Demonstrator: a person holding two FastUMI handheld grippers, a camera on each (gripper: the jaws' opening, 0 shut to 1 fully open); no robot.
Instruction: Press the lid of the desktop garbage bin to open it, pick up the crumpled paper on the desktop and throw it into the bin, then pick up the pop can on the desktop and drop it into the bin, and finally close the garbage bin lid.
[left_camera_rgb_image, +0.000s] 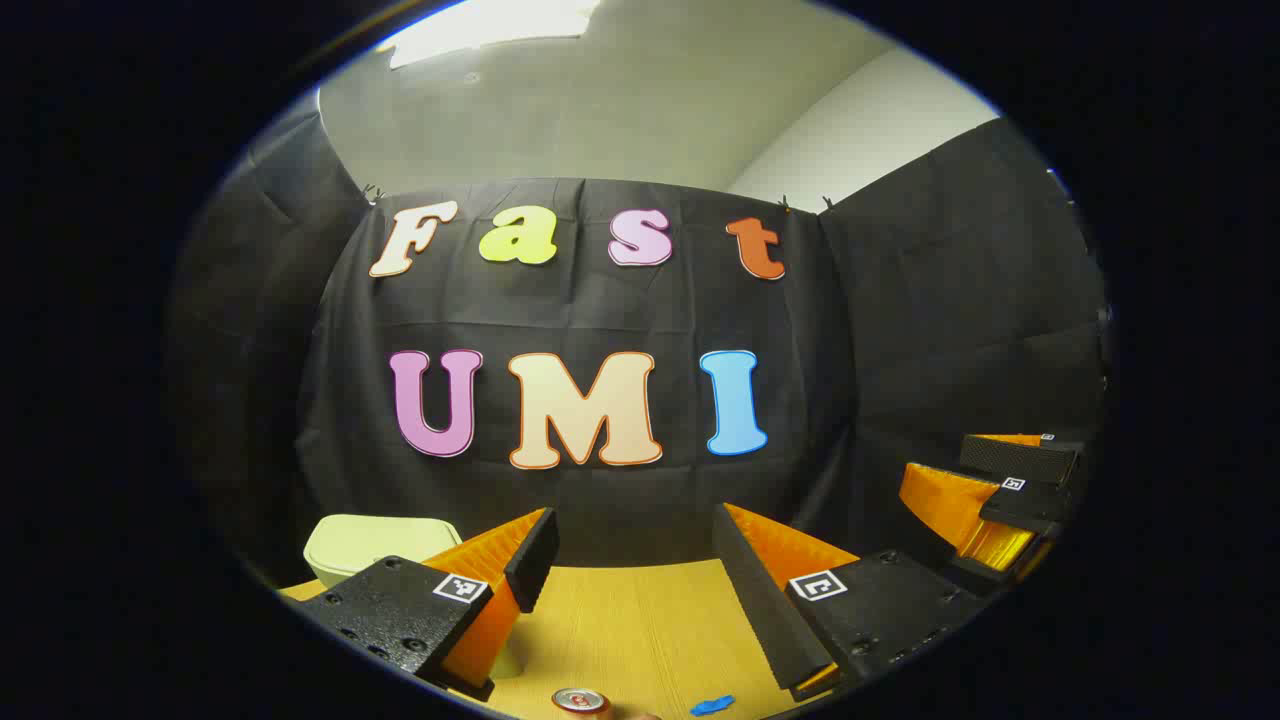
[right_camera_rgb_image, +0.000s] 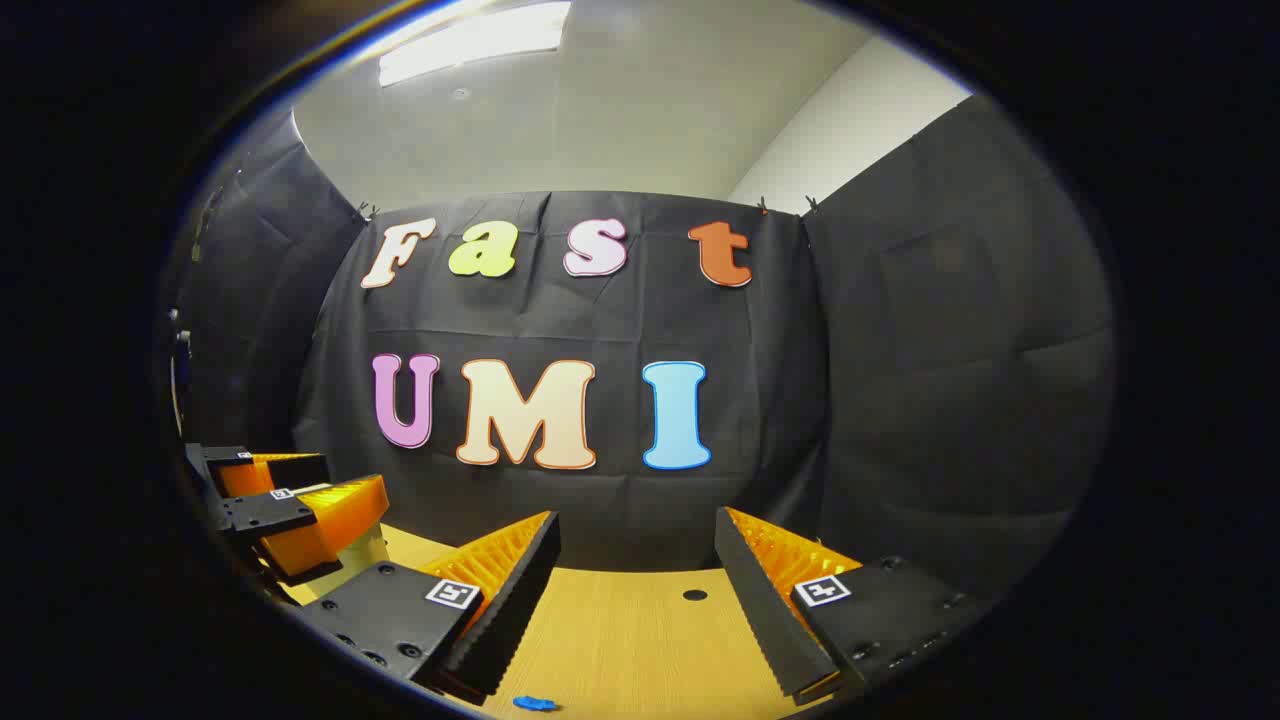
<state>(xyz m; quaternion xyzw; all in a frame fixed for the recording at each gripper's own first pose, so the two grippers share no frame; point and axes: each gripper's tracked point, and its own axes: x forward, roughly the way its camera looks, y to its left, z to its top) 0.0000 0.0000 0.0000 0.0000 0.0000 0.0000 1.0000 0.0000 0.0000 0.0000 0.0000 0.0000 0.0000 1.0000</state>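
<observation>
The pale cream plastic garbage bin (left_camera_rgb_image: 370, 545), boxy with rounded corners, stands on the light wooden bench (left_camera_rgb_image: 640, 620) at about eight o'clock in the left gripper view, its flat lid lying closed on top. Its lower body is partly hidden behind one finger of the left tongs (left_camera_rgb_image: 635, 560). At six o'clock in that view, right at the lower edge, the round silver-and-red top of a metal pop can (left_camera_rgb_image: 580, 700) peeks up, standing upright on the bench; its sides are cut off, so little more can be told of it. Just beside it, toward five o'clock, lies a small blue scrap (left_camera_rgb_image: 712, 705) flat on the wood.

The left tongs stand wide open with bare bench between the fingers, gripping nothing. At three to four o'clock in the same view the right tongs (left_camera_rgb_image: 1000, 500) hang above the bench, well apart from the bin.

In the right gripper view the right tongs (right_camera_rgb_image: 637, 560) are likewise spread wide and hold nothing. A small dark hole (right_camera_rgb_image: 694, 595) marks the bench between the fingers, and a blue scrap (right_camera_rgb_image: 535, 704) lies near six o'clock. At eight o'clock the left tongs (right_camera_rgb_image: 285, 510) appear, a sliver of the cream bin just below them.
</observation>
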